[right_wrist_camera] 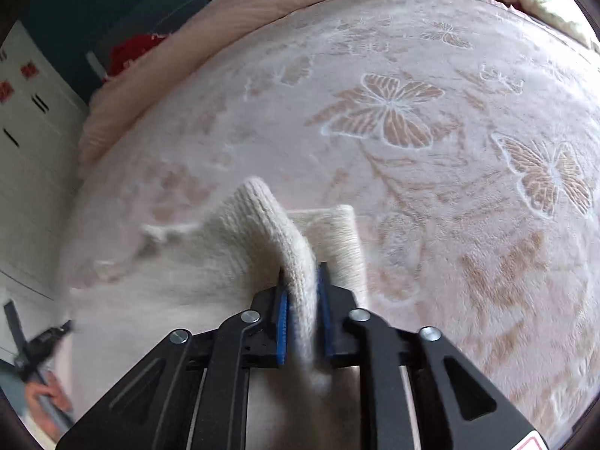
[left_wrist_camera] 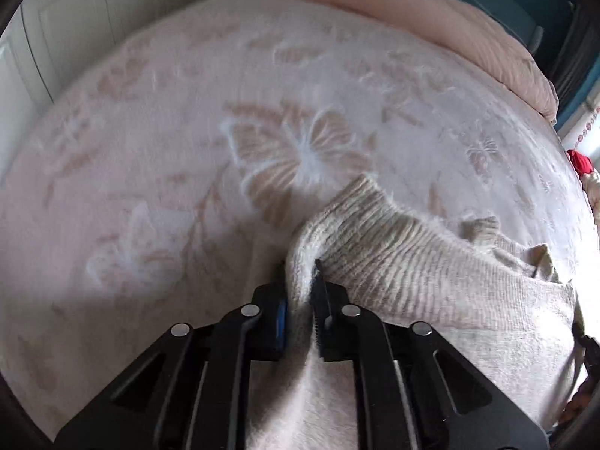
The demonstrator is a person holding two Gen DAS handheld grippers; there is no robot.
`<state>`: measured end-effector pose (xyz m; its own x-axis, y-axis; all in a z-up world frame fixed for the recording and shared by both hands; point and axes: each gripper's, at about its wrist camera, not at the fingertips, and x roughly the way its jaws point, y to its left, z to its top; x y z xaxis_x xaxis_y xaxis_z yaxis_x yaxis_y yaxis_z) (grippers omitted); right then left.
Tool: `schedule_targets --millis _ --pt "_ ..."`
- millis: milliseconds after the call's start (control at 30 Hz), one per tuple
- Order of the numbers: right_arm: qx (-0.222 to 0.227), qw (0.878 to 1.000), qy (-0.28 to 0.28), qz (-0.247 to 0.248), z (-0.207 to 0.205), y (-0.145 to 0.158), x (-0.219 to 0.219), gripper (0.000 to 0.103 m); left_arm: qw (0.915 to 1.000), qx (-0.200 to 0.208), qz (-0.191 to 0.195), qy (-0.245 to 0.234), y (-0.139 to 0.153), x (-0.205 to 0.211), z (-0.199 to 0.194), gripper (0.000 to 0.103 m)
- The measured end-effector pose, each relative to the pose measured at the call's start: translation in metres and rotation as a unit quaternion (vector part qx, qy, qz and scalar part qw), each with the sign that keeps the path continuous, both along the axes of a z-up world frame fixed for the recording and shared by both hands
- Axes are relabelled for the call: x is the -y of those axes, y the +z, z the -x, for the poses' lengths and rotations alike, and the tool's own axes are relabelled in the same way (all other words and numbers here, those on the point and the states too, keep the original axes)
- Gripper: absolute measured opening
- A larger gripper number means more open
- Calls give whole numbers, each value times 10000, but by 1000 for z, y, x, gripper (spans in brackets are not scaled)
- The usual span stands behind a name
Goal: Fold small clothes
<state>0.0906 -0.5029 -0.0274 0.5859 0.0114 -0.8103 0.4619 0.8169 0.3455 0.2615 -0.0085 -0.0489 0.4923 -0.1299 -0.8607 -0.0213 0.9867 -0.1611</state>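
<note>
Your two grippers pinch one cream knit garment (left_wrist_camera: 393,258) on the butterfly blanket (left_wrist_camera: 187,131).
Left gripper (left_wrist_camera: 300,281) and right gripper (right_wrist_camera: 302,281) are each clamped nearly closed on a fold.

A bed is filling both views, covered by a pale pink plush blanket (left_wrist_camera: 187,112) embossed with butterflies. A folded pink quilt (left_wrist_camera: 431,22) is lying along its far edge. White cabinet doors (right_wrist_camera: 30,142) with dark handles are standing beside the bed, next to a dark teal wall (right_wrist_camera: 112,3). Bright daylight is entering from the window side (left_wrist_camera: 585,131).
</note>
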Motion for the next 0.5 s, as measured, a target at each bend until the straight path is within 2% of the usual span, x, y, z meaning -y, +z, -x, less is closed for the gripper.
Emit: schedule_targets --millis 33,67,100,133,167,200,267,300,333,433,500 --pt "49 9999 -11 136 4 11 -2 18 9999 83 58 -70 8 1 4 17" --pt "195 9992 5 353 10 25 -9 22 9995 241 52 -181 21 2 11 26" --pt "344 9982 17 500 15 36 -16 31 9990 396 -1 -205 32 2 18 43" --pt "478 9968 5 640 20 46 -22 42 9981 587 -13 -201 43 1 25 51" --pt "611 9950 10 785 22 54 -32 44 9963 843 22 -174 57 1 36 63" --pt "699 9942 64 812 23 57 -40 44 9950 991 21 -146 65 3 45 66" --pt "836 9945 445 446 20 56 -64 24 9932 1126 193 -244 76 11 58 66" --pt "806 9939 690 287 17 52 -80 4 9927 1092 365 -356 77 19 63 66" --pt "738 9924 965 184 13 48 -100 2 9926 968 500 -531 71 29 67 66" --pt "533 9809 1871 6 -3 26 -172 2 9939 552 566 -770 43 54 71 57" --pt "329 9670 2528 -12 -16 6 -220 3 9948 201 539 -836 20 68 72 57"
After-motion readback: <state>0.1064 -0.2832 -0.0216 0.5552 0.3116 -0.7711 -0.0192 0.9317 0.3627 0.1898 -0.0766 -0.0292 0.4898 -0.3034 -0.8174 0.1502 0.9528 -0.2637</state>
